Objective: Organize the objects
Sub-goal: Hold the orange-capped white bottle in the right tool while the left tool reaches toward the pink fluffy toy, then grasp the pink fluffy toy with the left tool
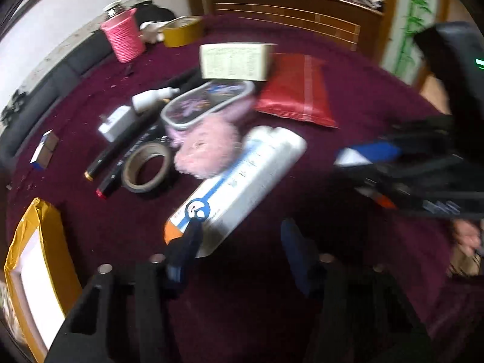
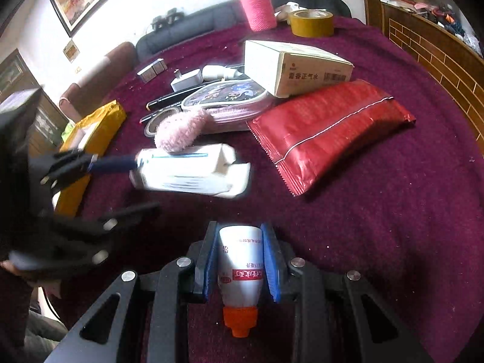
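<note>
My right gripper (image 2: 240,257) is shut on a small white bottle (image 2: 241,269) with an orange cap, held above the maroon tablecloth (image 2: 378,217). My left gripper (image 1: 242,242) is open; its left fingertip touches the near end of a long white and blue box (image 1: 239,184), which also shows in the right wrist view (image 2: 190,172). In the right wrist view the left gripper (image 2: 121,181) shows at the left. A pink fluffy pouch (image 1: 208,148) lies just behind the box.
On the cloth lie a red foil packet (image 2: 329,130), a cream medicine box (image 2: 299,69), tape rolls (image 1: 146,166) (image 2: 311,22), black markers (image 1: 121,151), a white charger (image 1: 116,122), a dropper bottle (image 1: 151,98), a pink cup (image 1: 124,37) and a yellow envelope (image 1: 36,269).
</note>
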Available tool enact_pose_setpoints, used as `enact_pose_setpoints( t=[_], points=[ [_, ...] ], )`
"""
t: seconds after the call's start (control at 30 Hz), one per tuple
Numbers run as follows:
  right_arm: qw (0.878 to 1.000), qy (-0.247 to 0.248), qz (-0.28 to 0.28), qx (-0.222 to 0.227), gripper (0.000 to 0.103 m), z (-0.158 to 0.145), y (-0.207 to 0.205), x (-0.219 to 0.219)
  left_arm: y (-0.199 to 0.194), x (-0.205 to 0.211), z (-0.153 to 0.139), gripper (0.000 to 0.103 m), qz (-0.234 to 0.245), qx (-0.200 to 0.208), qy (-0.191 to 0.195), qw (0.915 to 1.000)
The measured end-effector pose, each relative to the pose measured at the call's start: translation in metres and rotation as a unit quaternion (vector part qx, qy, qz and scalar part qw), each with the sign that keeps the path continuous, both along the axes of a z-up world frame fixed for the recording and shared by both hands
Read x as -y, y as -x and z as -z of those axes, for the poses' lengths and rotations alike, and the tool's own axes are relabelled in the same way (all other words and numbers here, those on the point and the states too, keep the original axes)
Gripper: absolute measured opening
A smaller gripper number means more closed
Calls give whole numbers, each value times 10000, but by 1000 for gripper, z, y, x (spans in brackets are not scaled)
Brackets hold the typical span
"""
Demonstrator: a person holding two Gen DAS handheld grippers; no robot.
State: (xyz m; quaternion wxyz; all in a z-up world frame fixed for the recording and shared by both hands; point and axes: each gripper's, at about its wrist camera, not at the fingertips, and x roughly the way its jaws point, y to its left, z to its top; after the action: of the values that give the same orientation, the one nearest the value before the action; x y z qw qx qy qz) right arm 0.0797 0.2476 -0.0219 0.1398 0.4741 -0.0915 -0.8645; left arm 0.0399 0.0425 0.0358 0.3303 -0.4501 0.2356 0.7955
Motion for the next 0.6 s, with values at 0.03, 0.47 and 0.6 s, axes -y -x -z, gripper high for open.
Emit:
enact_pose_setpoints(
  t=[0.03, 0.47, 0.6],
  points=[
    [10000, 9, -23, -14, 29, 0, 0, 0, -4, 0, -5, 54, 15, -113, 15, 9999],
    [9998, -16, -126, -157, 29, 4, 1, 2, 12, -61, 26, 43, 109, -937, 833, 9920],
    [9989, -349, -193, -238, 29, 3, -1, 10, 4, -50, 18, 0, -139, -722, 513, 9960]
  ],
)
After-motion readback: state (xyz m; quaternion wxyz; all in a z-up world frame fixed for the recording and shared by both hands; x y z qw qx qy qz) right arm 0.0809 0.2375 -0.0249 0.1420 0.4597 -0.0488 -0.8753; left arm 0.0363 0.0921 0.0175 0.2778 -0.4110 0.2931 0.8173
